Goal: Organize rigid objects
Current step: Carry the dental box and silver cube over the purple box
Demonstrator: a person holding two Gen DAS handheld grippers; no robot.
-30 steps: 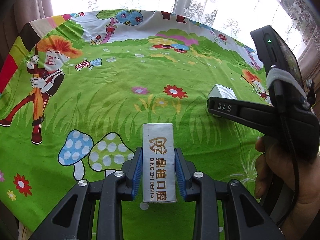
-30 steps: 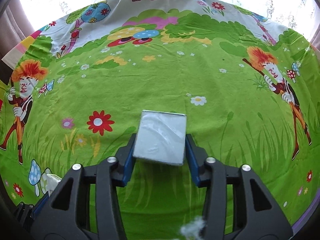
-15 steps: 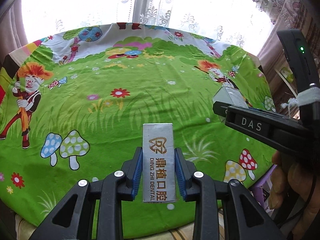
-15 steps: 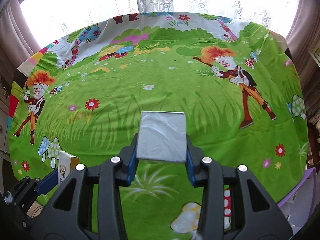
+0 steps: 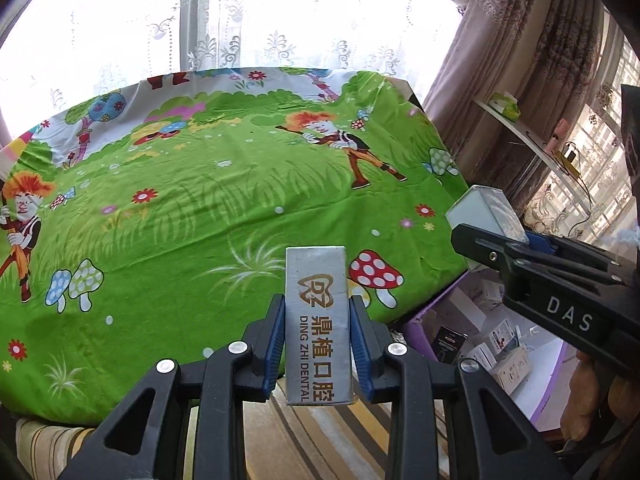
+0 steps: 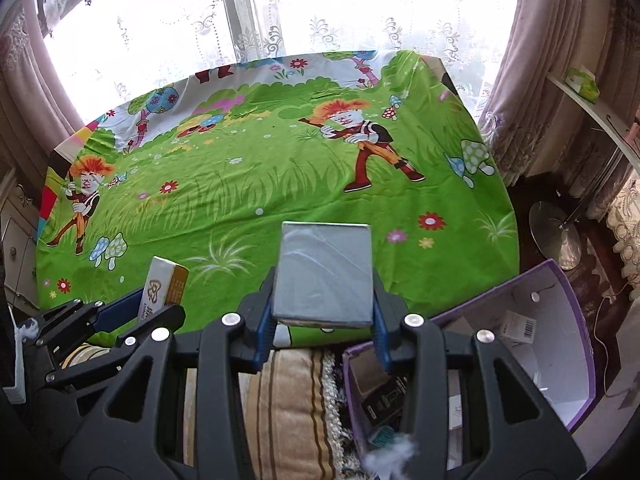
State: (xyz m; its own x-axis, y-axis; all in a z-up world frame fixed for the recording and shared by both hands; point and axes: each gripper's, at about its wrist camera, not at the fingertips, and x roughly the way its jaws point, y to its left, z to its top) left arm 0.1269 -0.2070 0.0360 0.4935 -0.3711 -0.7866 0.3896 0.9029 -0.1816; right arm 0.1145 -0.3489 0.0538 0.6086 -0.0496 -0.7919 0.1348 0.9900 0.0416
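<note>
Left claw point(image 5: 317, 328): clamping the narrow dental box point(image 5: 317, 320) by its long sides, jaws partly closed around it.
Right claw point(image 6: 323, 280): pinching the wider silver box point(image 6: 325, 274), held aloft.
Surroundings: both boxes are hanging above the near edge of the green cartoon-print worktop point(image 6: 260, 184).
Step in hand: apparently carrying both boxes toward the purple bin point(image 6: 560, 320).
Next move: lining each box up over the bin, lowering, then releasing.

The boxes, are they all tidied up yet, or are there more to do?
Nearly. The green tablecloth has no boxes left on it. The left tongs hold the dental box and the right tongs hold the silver box. Both have yet to go into the purple bin, where other boxes already lie.
</note>
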